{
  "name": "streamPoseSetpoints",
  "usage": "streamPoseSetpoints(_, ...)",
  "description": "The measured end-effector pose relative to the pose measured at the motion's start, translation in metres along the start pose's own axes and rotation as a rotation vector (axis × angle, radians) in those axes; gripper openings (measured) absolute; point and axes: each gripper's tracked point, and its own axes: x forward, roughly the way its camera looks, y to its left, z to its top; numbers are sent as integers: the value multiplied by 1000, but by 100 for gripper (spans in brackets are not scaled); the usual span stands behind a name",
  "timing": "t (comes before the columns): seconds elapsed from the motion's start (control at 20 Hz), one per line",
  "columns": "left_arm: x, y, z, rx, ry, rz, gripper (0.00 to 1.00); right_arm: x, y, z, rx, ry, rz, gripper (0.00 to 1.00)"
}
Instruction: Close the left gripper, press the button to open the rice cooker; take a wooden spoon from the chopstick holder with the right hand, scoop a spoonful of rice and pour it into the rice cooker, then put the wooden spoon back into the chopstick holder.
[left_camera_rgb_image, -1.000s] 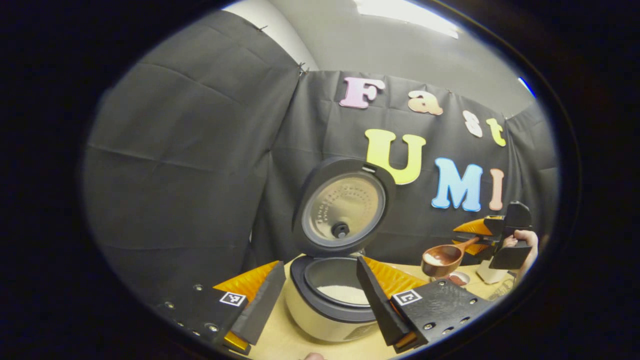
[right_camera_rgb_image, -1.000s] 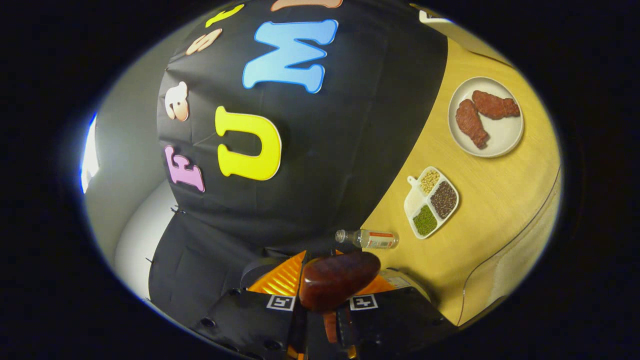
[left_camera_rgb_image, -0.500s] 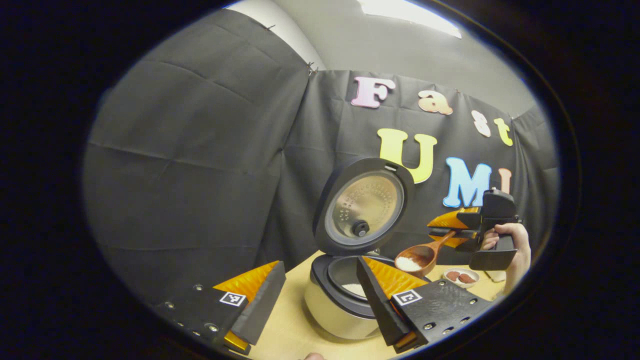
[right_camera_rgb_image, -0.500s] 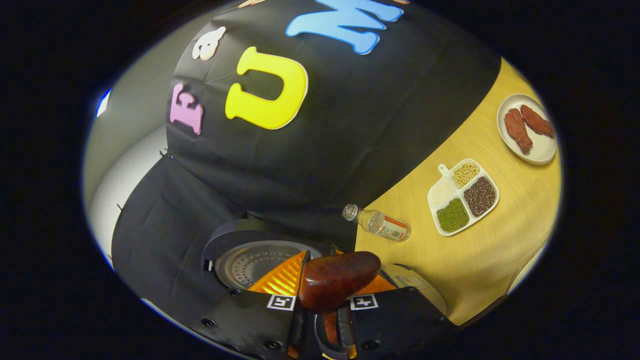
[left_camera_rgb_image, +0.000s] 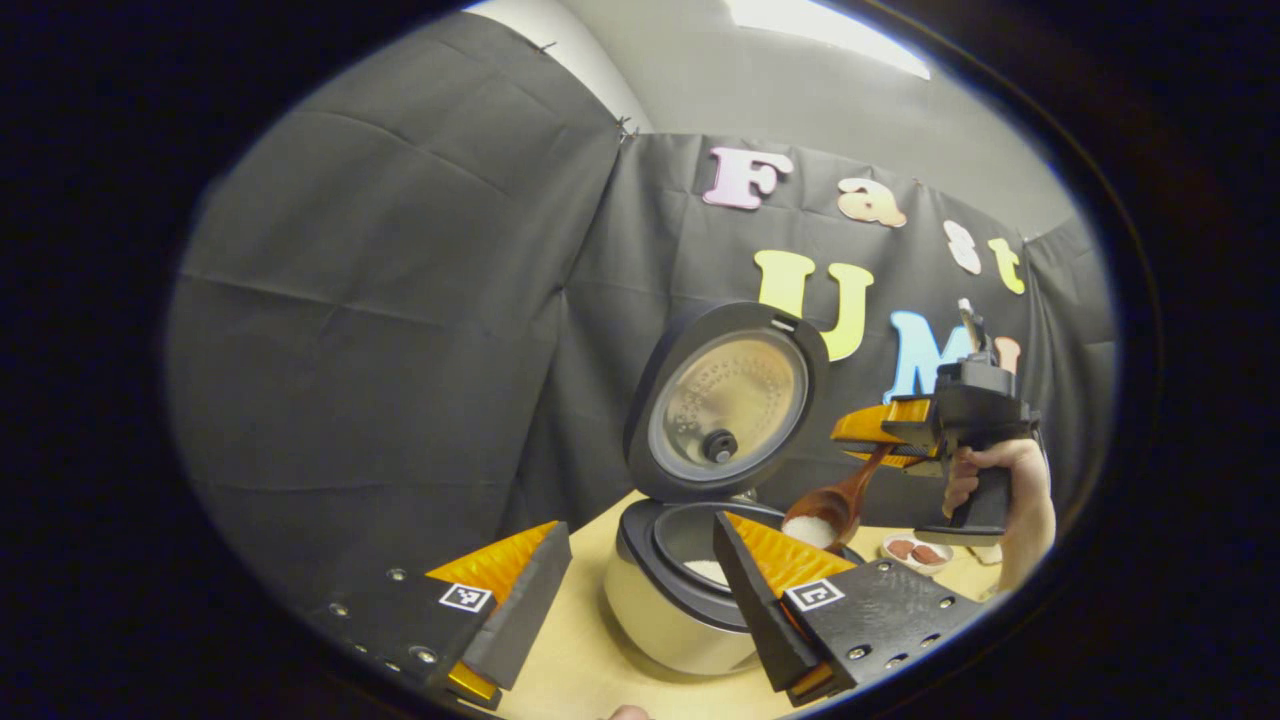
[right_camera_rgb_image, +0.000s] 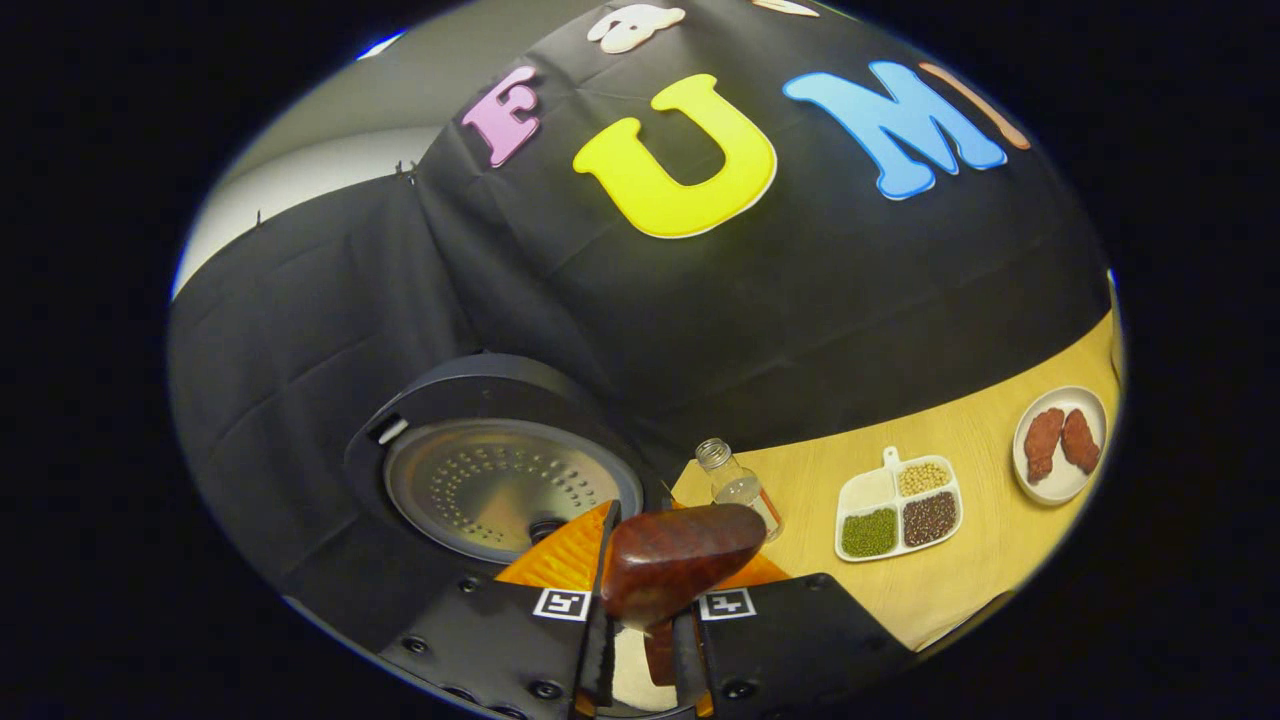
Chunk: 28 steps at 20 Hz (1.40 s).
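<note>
Step in hand: pouring the rice into the rice cooker. The cooker stands on the table with its lid raised upright behind the pot; some rice already lies in the pot.

The wooden spoon is over the right rim of the cooker, bowl tilted downward, with white rice in the bowl. To do the pour well, bring the bowl further over the middle of the pot before tipping more, turn the wrist slowly, and keep the bowl low over the pot, so that grains do not fall on the rim or the table. Keep the spoon away from the lid.

Right gripper: held by a hand to the right of the cooker, fingers pinched on the spoon handle. In the right gripper view the spoon is clamped between the fingers, in front of the lid.

Left gripper: in front of the cooker, fingers spread wide, holding and touching nothing
</note>
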Motion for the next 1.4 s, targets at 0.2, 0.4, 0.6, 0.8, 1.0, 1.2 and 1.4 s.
streamPoseSetpoints(0.2,-3,-1,-3,2,-4,-4,90,4,14,-5,-114,5,-4,25)
streamPoseSetpoints(0.4,-3,-5,-1,9,-7,-8,90,9,29,-5,-258,-10,4,25)
streamPoseSetpoints(0.6,-4,-11,1,7,-10,-26,89,12,44,-9,-360,-2,34,22)
streamPoseSetpoints(0.8,-4,-14,3,28,-16,-34,90,15,57,-15,-471,7,45,25)
streamPoseSetpoints(1.0,-9,-11,4,27,-20,-22,89,18,64,-25,-570,3,39,25)
streamPoseSetpoints(1.2,-11,-6,7,21,-20,-25,89,17,64,-35,-641,12,48,25)
streamPoseSetpoints(1.4,-14,-13,10,27,-22,-34,89,7,68,-45,-669,16,83,25)
